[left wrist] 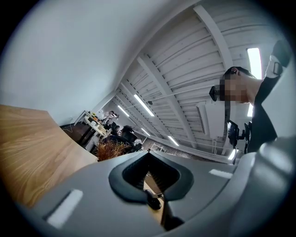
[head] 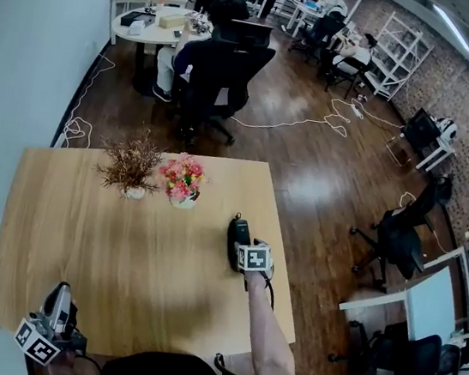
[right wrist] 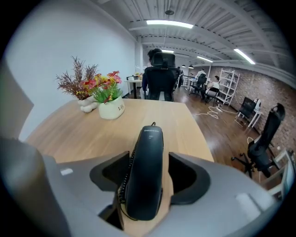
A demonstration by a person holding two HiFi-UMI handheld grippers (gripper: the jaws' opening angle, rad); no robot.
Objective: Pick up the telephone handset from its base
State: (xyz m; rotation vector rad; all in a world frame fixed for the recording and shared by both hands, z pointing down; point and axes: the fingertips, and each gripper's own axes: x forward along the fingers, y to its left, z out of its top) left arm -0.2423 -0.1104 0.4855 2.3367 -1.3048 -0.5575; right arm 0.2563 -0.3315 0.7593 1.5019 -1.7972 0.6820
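I see a dark, long plastic telephone handset (right wrist: pixel 145 171) lying flat on the light wooden table (head: pixel 122 245), close to the table's right edge. Its curly black cord (right wrist: pixel 121 190) runs along its left side. From above I cannot tell the handset (head: pixel 238 230) apart from its base. My right gripper (right wrist: pixel 148 157) sits around the near end of the handset. Its two tongs are apart, one on each side, and there is a thin gap on both sides, so they are not squeezing it. From above, the right gripper (head: pixel 243 246) is just at the near end of the phone. My left gripper (head: pixel 60 292) is well away, at the near left corner of the table. In its own view the left gripper (left wrist: pixel 148 152) has its tongs together at the tips, with nothing in them. At the far side of the table stand pink and red flowers in a white pot (head: pixel 182 179) and, just to their left, a brown dry bush (head: pixel 132 164).
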